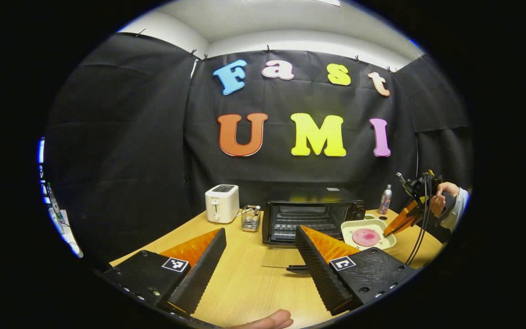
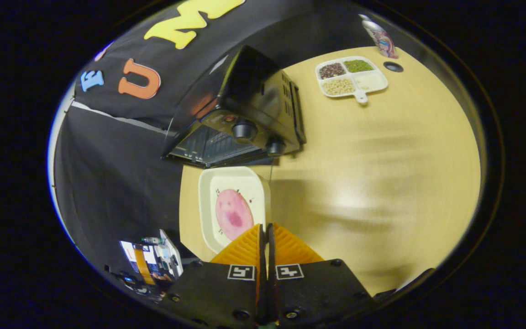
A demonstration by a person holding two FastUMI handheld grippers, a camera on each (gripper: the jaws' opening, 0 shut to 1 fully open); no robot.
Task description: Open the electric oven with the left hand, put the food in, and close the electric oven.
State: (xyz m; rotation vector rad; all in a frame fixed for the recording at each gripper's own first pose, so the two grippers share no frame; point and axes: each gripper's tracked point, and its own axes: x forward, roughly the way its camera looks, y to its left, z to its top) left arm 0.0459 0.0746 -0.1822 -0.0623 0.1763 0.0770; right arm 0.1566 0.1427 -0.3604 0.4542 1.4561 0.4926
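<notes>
The oven (image 1: 311, 214) stands open at twelve o'clock from the spread, empty left hand-held gripper (image 1: 258, 256) — the right hand-held gripper (image 2: 265, 237), pinched closed at the tray (image 2: 233, 203) rim, is nearer the food (image 2: 233, 214).

Around the one electric oven (image 1: 312, 215) sit one toaster (image 1: 222, 203) to its left, one food tray (image 1: 367, 233) and one bottle (image 1: 385, 199) to its right, and one divided dish (image 2: 351, 76) beyond it.
</notes>
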